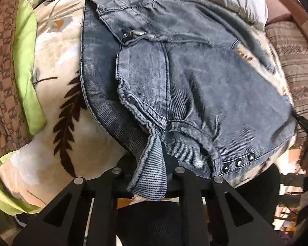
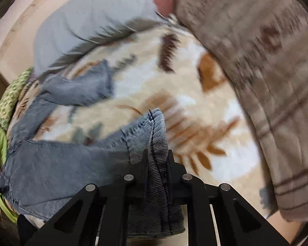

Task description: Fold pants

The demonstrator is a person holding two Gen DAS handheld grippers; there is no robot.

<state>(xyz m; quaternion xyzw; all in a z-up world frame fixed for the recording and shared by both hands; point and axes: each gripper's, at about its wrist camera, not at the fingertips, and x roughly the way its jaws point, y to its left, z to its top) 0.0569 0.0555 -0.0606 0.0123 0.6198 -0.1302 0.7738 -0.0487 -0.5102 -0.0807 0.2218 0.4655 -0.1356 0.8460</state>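
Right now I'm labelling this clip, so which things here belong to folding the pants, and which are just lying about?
In the job:
- grey-blue jeans
- left gripper, shut on the jeans' ribbed edge
- right gripper, shut on a jeans hem
- leaf-print blanket as folding surface

Lying about:
- lime-green cloth
- brown patterned fabric
- grey pillow
- brown striped blanket

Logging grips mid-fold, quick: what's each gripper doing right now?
Left gripper: shut on the jeans, at a hem edge.
Right gripper: shut on the jeans, pinching a bunched hem.
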